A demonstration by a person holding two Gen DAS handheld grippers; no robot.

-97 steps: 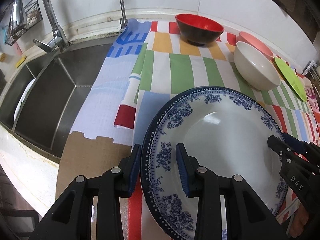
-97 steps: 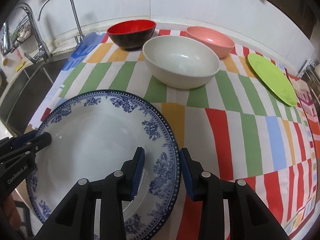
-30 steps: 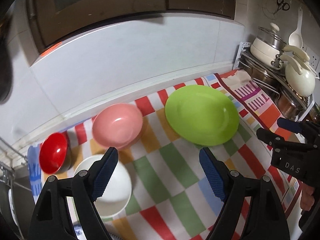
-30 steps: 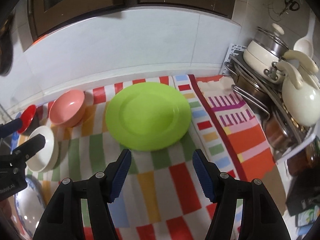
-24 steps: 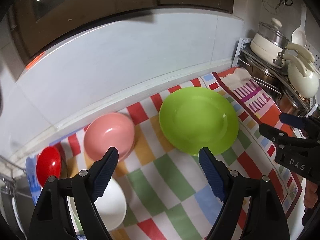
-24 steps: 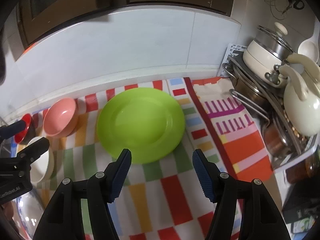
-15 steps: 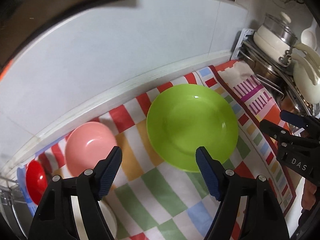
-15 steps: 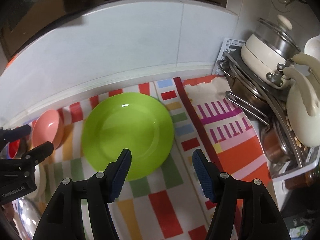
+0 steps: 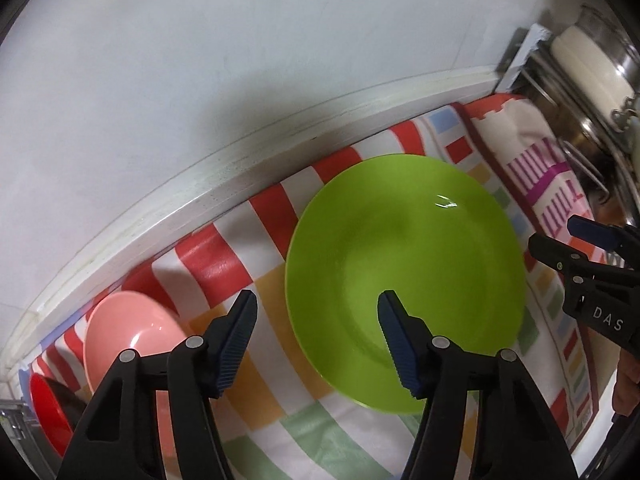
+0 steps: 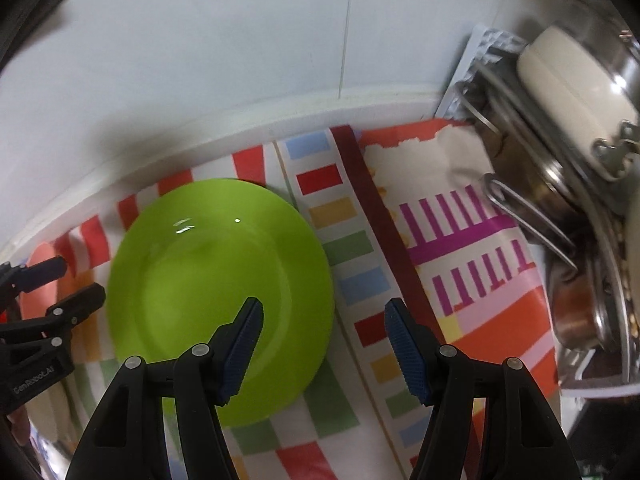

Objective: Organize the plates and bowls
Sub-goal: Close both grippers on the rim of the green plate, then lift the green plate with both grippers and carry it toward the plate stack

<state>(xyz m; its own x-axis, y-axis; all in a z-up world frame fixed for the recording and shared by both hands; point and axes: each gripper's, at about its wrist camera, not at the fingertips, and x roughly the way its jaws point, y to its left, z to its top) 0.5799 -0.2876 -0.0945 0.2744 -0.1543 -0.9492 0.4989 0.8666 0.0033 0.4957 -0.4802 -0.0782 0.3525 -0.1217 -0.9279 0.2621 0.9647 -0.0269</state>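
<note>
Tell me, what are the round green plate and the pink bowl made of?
The round green plate looks like glossy plastic or melamine: one flat bright colour with small sharp glints. The pink bowl looks much the same, smooth and shiny with a soft highlight inside. Glazed ceramic cannot be ruled out for either.

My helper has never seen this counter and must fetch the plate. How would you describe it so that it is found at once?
Start at the white tiled wall and look down to the striped, many-coloured cloth below it. The green plate lies flat there, between the pink bowl and the rack of pots. It is the only flat dish and the only bright lime green one; its neighbours are a deep bowl and metal pots.
</note>
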